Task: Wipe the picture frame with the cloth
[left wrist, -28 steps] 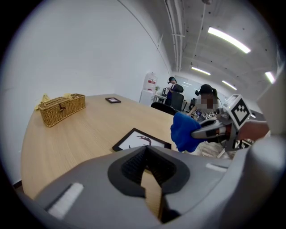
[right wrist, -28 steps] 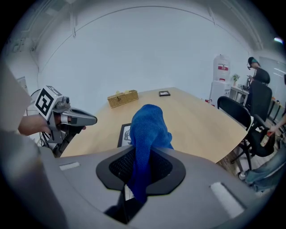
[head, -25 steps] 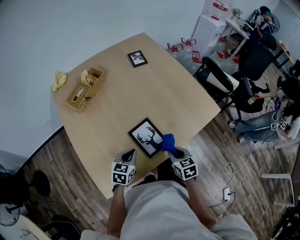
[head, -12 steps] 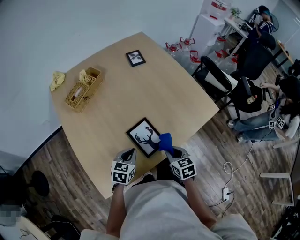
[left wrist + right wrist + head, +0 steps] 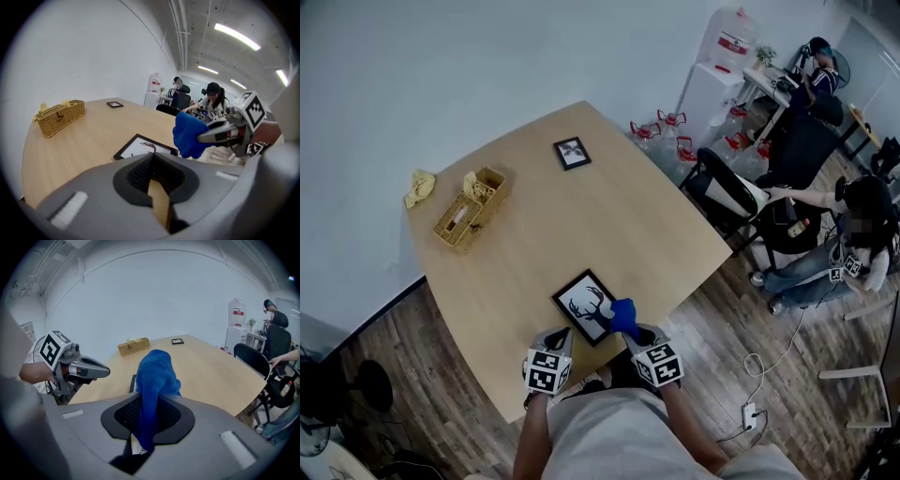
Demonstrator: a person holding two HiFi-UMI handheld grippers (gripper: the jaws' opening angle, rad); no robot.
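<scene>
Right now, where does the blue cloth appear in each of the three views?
Head view: blue cloth low centre, at the deer picture frame's right corner.
Left gripper view: cloth right of centre, over the frame's right end.
Right gripper view: cloth dead centre, clamped between the jaws.
Shared landmark: the wicker basket, visible in all three views.

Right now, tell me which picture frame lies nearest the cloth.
The larger deer frame at the table's near edge, beside the blue cloth; the small frame sits far across the table.
</scene>
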